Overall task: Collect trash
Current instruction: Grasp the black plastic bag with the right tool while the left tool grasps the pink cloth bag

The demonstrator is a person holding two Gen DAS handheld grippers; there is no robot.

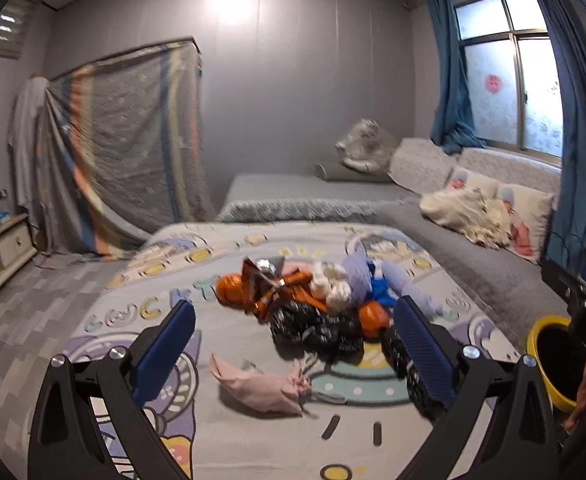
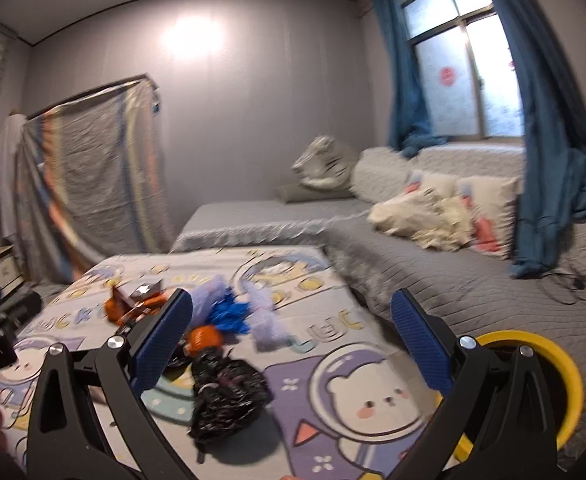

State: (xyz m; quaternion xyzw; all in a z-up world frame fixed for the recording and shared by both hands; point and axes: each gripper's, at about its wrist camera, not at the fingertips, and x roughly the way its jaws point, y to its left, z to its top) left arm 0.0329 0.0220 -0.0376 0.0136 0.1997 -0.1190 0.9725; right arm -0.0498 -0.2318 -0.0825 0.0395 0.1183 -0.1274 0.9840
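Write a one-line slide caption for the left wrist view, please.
Open left gripper above a pile of crumpled wrappers and bags on a cartoon-print sheet, yellow bin at right.

grey walls (image 1: 293, 100), blue curtains (image 2: 405, 80), window (image 1: 505, 80), grey sofa (image 2: 473, 272), draped blanket (image 1: 125, 152)

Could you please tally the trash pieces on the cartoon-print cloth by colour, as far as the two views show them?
Orange: 3
Black: 2
Pink: 1
Blue: 1
Lilac: 2
White: 1
Total: 10; the pile overlaps, so counts are approximate.
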